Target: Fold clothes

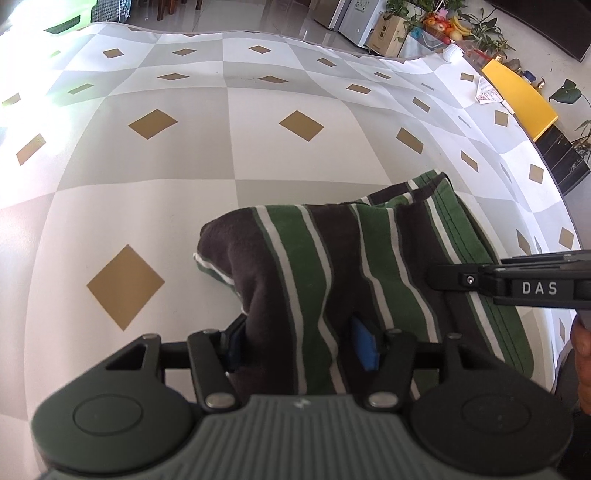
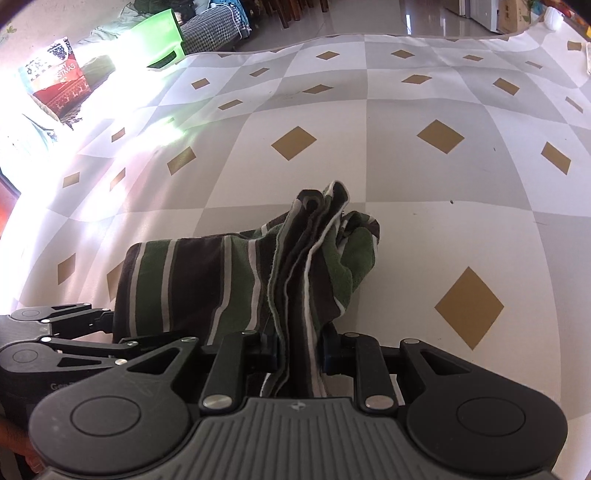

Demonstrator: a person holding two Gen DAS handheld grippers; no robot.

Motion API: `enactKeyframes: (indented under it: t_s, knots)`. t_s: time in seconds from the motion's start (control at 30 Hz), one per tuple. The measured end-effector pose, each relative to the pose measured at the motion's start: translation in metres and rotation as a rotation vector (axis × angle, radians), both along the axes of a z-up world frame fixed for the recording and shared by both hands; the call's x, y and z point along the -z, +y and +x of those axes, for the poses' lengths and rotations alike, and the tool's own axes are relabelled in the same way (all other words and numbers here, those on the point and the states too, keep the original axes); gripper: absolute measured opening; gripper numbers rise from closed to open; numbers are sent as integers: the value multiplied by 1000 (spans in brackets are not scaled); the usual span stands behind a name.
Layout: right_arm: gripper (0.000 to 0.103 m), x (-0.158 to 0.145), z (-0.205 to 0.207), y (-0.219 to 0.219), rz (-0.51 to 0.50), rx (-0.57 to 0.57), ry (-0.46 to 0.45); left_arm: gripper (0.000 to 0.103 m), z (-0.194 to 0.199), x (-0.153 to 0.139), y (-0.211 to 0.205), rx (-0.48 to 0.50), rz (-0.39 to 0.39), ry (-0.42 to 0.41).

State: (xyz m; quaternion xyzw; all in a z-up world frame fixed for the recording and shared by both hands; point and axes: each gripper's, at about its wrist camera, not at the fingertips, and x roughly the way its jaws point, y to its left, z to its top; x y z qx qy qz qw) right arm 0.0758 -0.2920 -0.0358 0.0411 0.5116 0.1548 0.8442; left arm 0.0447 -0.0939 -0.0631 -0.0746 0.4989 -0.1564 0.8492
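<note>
A striped garment (image 1: 332, 266) in green, dark brown and white hangs bunched between both grippers above a checked tablecloth (image 1: 184, 155). My left gripper (image 1: 299, 343) is shut on a thick fold of it, blue pads pressing both sides. My right gripper (image 2: 299, 350) is shut on several layered edges of the same garment (image 2: 207, 280), which stick up in front of it. The right gripper (image 1: 517, 284) shows at the right edge of the left wrist view, and the left gripper (image 2: 66, 332) at the lower left of the right wrist view.
The tablecloth (image 2: 406, 166) has grey and white squares with tan diamonds. A yellow object (image 1: 521, 96) and papers (image 1: 487, 94) lie at the far right edge. Plants, fruit and boxes (image 1: 424, 26) stand beyond. A green chair (image 2: 162, 37) and a red Christmas bag (image 2: 55, 77) sit far left.
</note>
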Motion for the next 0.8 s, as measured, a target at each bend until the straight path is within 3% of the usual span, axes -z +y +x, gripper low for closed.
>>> enactKeyframes:
  t_s: [0.23, 0.4, 0.57, 0.67, 0.8]
  knots:
    - [26, 10, 5, -9, 22, 29, 32, 71, 2, 3, 4, 21, -8, -28]
    - [33, 13, 6, -11, 20, 41, 45, 89, 8, 5, 9, -9, -46, -29]
    - [36, 14, 7, -16, 37, 47, 51, 92, 10, 5, 4, 16, 36, -41]
    - [36, 14, 7, -17, 40, 43, 44, 98, 8, 5, -4, 40, 48, -54]
    - [37, 15, 8, -14, 37, 47, 34, 97, 6, 5, -16, 73, 61, -70]
